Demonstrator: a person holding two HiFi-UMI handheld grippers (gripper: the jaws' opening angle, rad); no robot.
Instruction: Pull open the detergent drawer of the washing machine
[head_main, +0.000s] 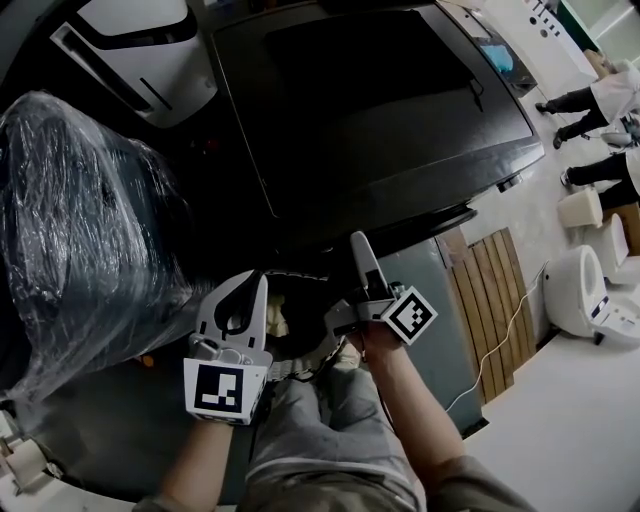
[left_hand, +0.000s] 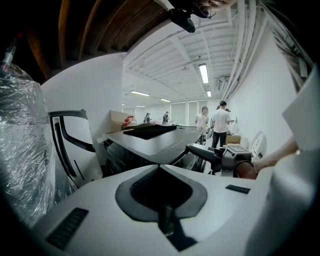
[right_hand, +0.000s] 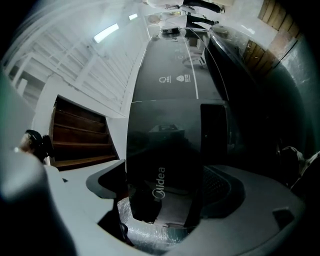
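The person stands at the front of the washing machine (head_main: 380, 110), looking down on its dark top, with both tools held low against its front edge. The right claw (head_main: 362, 255) is turned on its side and reaches in under the machine's lid line. In the right gripper view its 2 jaws sit one on each long edge of the glossy detergent drawer (right_hand: 165, 150), the panel with the brand name, at the machine's front left corner. The pads look pressed onto those edges, so I would say the drawer front is pinched.

The left claw (head_main: 258, 285) hangs just short of the machine's front. Its jaws are pressed together at the tips with nothing between them, and it has no part in the grip. A bulky thing wrapped in plastic film (head_main: 80, 220) stands close against the machine's left side.

As I read it, the grip is made and the pull has not begun, since the drawer front looks flush with the control panel beside it. The next move calls for a straight draw away from the machine's front, level with the drawer's slide. The pinch must be kept firm, because the smooth panel offers little to hold and the jaws could slip off.
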